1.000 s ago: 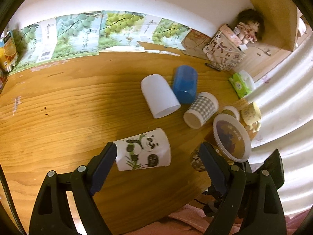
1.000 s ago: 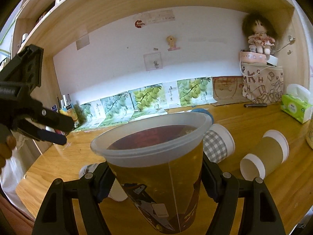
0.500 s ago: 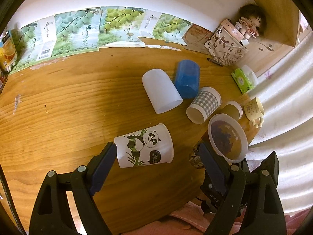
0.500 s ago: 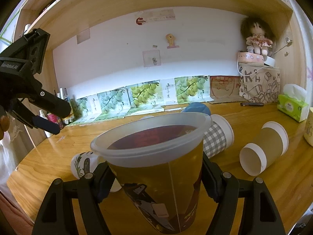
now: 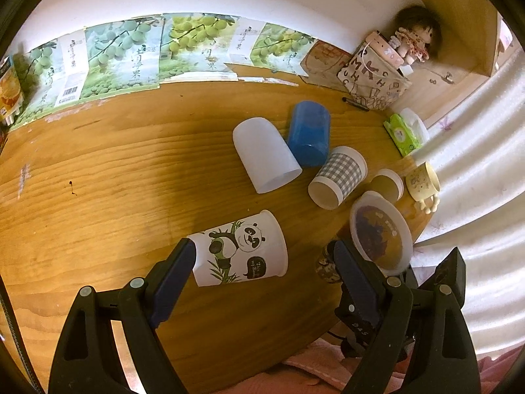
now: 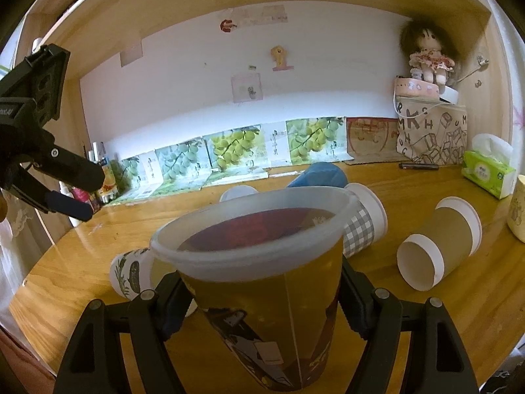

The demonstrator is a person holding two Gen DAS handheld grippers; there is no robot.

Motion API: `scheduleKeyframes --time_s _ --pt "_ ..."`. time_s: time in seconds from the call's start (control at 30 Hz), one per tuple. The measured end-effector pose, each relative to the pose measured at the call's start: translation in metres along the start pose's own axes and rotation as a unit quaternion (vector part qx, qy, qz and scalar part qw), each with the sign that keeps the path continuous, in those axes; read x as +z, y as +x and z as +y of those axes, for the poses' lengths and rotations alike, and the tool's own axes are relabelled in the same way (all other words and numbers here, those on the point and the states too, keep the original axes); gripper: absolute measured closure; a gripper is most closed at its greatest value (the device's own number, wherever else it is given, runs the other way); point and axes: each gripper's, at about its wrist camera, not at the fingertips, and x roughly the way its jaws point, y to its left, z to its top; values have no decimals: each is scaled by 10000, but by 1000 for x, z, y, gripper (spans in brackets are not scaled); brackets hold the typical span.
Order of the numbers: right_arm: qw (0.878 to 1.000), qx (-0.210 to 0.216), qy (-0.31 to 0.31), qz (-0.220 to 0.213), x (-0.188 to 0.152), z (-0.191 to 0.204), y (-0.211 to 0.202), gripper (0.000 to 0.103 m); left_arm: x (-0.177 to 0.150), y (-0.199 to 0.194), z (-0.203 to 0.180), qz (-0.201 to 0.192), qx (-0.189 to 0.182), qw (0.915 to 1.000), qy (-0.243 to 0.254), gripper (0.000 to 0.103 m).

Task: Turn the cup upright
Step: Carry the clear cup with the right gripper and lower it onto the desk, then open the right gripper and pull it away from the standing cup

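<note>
Yellow printed plastic cup [image 6: 262,282] sits clamped between the right gripper [image 6: 262,302] fingers, mouth up, roughly upright, filling the centre of the right wrist view; in the left wrist view the same cup [image 5: 380,233] shows at lower right, near the table [image 5: 98,170] edge. Over the last second the grip on it looks unchanged and it has stayed level, so my read is this one is flipped and just needs setting down. What did change: the left gripper [image 5: 265,262] has come lower and closer to the panda cup [image 5: 239,252], which lies on its side at lower centre, mouth toward frame right. Its jaws are wide apart, holding nothing, left finger [image 5: 174,269] just at the cup's base, contact unclear. Likely next pick. White cup [image 5: 265,157], blue cup [image 5: 308,131], checked cup [image 5: 338,177] and brown cup [image 6: 439,239] all still on their sides, so plenty left. Risk: the panda cup could roll when the jaws close.
</note>
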Motion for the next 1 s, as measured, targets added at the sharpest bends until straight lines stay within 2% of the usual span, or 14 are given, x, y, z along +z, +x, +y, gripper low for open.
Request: scheduleKeyframes --time_s 0.3,0.5,0.57,0.7,0.9,1.0 --pt "9983 -96 -187 549 -3 -5 3 20 -2 13 -8 161 -188 9997 33 15" --pt "9952 23 -413 891 -3 -8 -1 17 -6 16 -19 165 -196 9997 24 15" --pt "9938 66 -513 989 -3 -8 -3 15 -7 15 -22 136 -172 9998 -30 15" --pt "9913 141 -650 1134 -4 -12 -13 4 -14 12 -32 26 2 9999 -129 15" --pt "9872 192 -772 1385 -7 -22 -34 3 -34 6 -47 -151 161 9987 -456 15" --pt "9828 -10 -936 1590 -7 -29 -47 3 -48 1 -60 -298 264 9976 -570 14"
